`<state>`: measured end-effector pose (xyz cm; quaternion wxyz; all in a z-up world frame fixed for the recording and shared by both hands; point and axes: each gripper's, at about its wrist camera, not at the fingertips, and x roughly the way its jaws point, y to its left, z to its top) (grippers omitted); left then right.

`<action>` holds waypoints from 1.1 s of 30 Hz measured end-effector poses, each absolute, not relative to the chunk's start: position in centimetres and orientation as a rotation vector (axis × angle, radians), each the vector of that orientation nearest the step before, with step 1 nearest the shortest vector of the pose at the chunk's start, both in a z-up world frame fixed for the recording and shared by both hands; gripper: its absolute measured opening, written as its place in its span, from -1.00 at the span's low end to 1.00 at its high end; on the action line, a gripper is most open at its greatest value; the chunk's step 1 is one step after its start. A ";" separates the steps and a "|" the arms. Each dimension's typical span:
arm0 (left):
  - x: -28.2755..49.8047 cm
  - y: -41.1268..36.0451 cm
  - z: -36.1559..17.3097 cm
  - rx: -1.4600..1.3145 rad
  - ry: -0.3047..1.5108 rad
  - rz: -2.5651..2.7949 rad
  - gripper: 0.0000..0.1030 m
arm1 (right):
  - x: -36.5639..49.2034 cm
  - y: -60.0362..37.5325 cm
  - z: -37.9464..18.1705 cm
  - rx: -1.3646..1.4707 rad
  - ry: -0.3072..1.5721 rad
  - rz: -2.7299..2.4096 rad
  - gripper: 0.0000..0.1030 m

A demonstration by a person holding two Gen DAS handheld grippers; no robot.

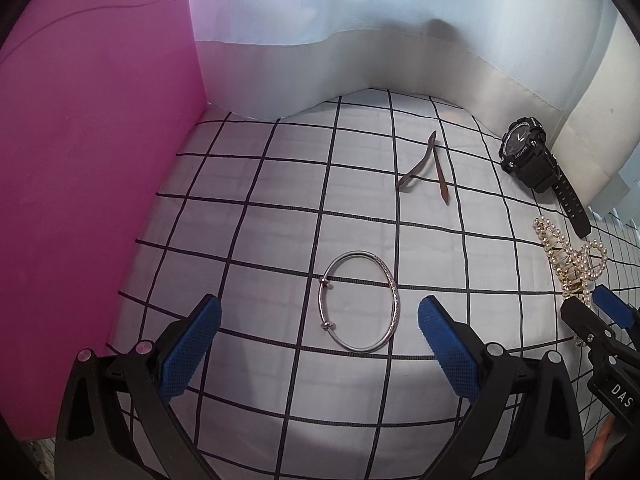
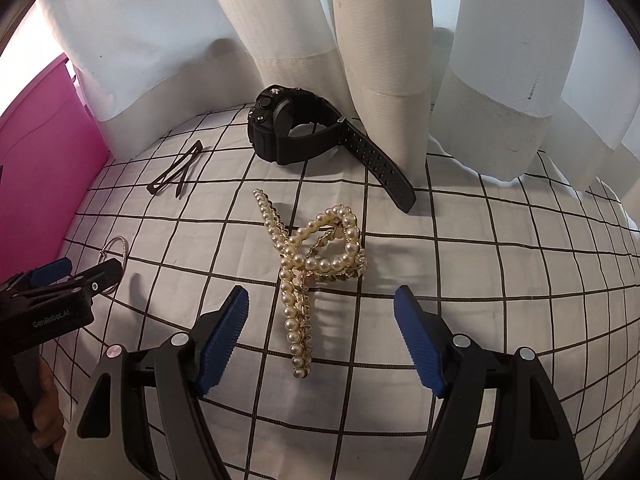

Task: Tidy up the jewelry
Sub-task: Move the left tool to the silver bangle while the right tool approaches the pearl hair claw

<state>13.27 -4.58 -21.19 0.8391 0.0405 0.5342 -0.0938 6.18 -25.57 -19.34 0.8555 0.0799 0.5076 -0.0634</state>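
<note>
Left wrist view: the left gripper is held low over the checked cloth, and its blue fingers are wide apart with nothing between them but the bangle. The bangle lies flat on the cloth, just ahead of the fingers and a bit nearer the right one. It is not touched yet.

In the right wrist view the right gripper is also spread wide. The pearl clip lies on the cloth, and its long tail reaches down between the two fingers. Nothing is gripped there either.

Beyond the pearl clip, the black watch sits by the white curtain. To the left of the watch, a thin brown hair pin lies near the pink wall.

No box or tray can be seen, so where things should go cannot be told.

The step in hand looks like picking up the bangle and the clip. The bangle is thin and flat, so one finger should be put inside the ring and one outside, and only the rim should be pinched. The fingers should be lowered until the cloth is nearly touched, then closed slowly. The clip is bumpy and could roll, so its thick middle should be squeezed, not the tail.
</note>
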 end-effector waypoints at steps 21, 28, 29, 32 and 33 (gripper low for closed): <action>13.6 -5.1 -22.5 0.078 1.069 -0.170 0.90 | 9.6 -24.9 -21.4 0.100 1.060 -0.191 0.39; 12.3 -4.5 -22.2 0.061 1.041 -0.154 0.88 | 9.8 -24.3 -22.2 0.084 1.017 -0.179 0.42; 12.3 -4.5 -22.1 0.063 1.039 -0.157 0.87 | 9.4 -24.3 -22.1 0.085 1.014 -0.179 0.42; 12.0 -4.6 -21.8 0.070 1.023 -0.169 0.75 | 8.4 -24.7 -21.6 0.089 1.011 -0.173 0.41; 11.8 -4.7 -21.8 0.074 1.014 -0.174 0.67 | 8.2 -24.7 -21.6 0.087 1.009 -0.170 0.41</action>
